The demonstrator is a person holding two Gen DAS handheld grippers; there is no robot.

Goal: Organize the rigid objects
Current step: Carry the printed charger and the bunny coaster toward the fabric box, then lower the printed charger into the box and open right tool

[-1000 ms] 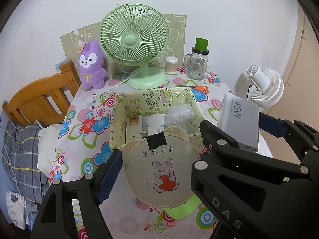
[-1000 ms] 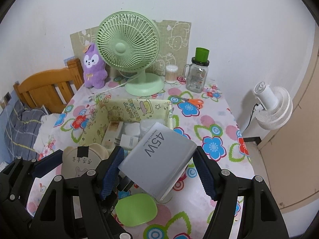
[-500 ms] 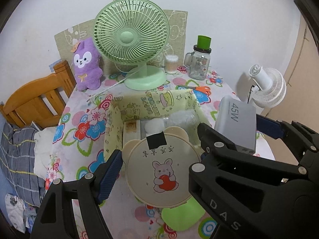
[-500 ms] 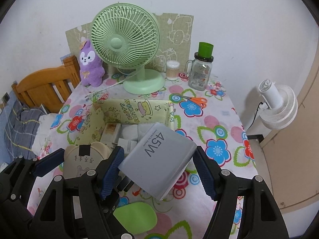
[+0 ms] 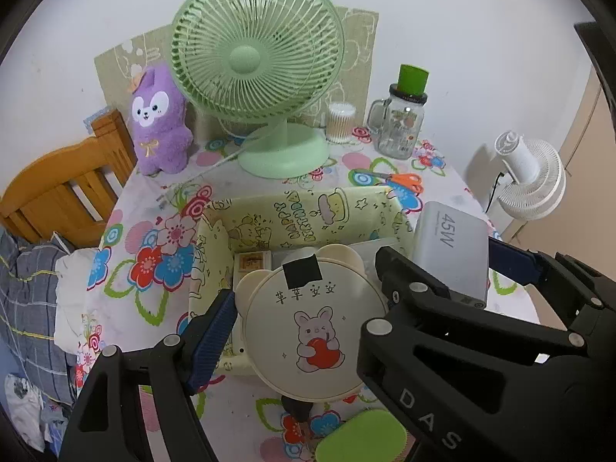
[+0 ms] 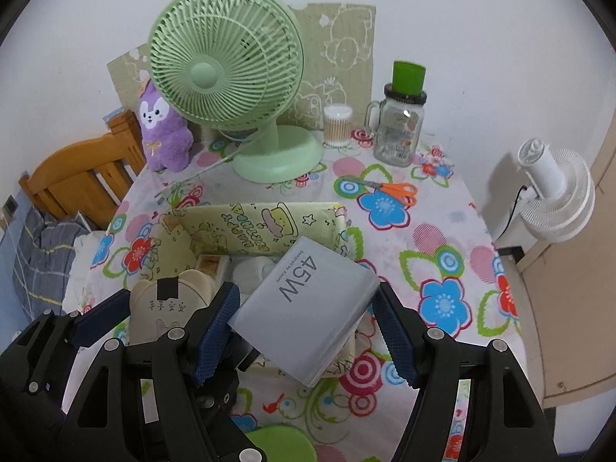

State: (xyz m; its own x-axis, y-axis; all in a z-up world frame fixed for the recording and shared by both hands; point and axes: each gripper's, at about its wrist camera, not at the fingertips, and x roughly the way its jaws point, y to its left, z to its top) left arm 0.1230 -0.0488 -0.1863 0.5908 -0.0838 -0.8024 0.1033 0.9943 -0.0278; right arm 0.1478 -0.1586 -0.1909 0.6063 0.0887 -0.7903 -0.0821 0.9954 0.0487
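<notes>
in the right gripper, a grey box marked "45w"

— What was the table covered with?
— A flowered cloth. A green fan, a purple plush, a cotton-swab jar and a glass mug were ranged along its far edge.
— And nearer?
— Orange scissors were laid flat; a yellow-green box was set mid-table, a green pad at the near edge.

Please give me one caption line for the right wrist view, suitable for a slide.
Right tool holds a grey 45W box over the yellow storage box on a floral table.
</notes>
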